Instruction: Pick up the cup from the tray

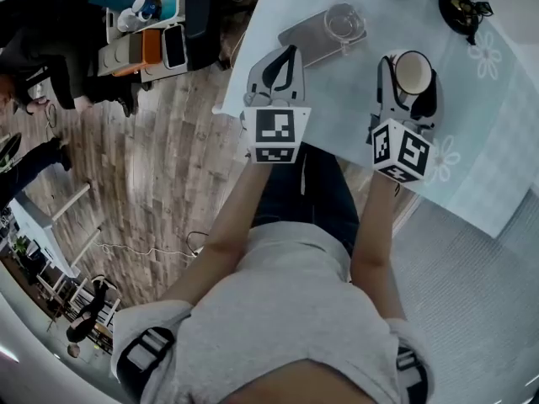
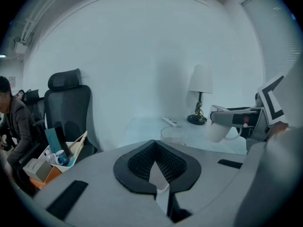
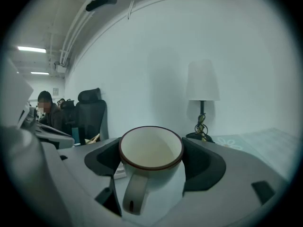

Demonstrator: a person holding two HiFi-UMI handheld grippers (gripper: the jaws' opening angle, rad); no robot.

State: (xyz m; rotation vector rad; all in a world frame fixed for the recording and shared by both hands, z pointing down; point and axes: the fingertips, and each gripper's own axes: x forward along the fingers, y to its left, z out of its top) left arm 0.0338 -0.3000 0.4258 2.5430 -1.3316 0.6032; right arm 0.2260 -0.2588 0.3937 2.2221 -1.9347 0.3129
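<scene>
The right gripper (image 1: 410, 79) is clamped on the white cup (image 3: 150, 151). Its jaws press the wall from either side just below the dark-edged rim, and the handle points back toward the person. This side-on grip leaves the handle free and keeps the mouth facing up, which would suit carrying the cup level. In the head view the cup is to the right of the grey tray (image 1: 296, 40) and well clear of it, over the pale flowered tablecloth (image 1: 472, 141), so I judge the pick-up itself to be done. The left gripper view suggests the cup's base is raised off the cloth, but I cannot be sure of that. The left gripper (image 1: 286, 59) has its jaws fully together with nothing between them. It hangs at the near left edge of the table, just near of the tray, and seems parked there to stay out of the way, since one gripper is enough for a light cup. A clear glass (image 1: 344, 22) stands on the far right part of the tray, untouched and apart from both tools. Farther off, a small lamp (image 3: 202, 86) stands at the far right of the table with a remote (image 2: 170, 122) to its left, both outside the working area. If the cup is carried on from here, the main risk I see is a smooth rounded wall slipping or tipping in a two-point grip.
</scene>
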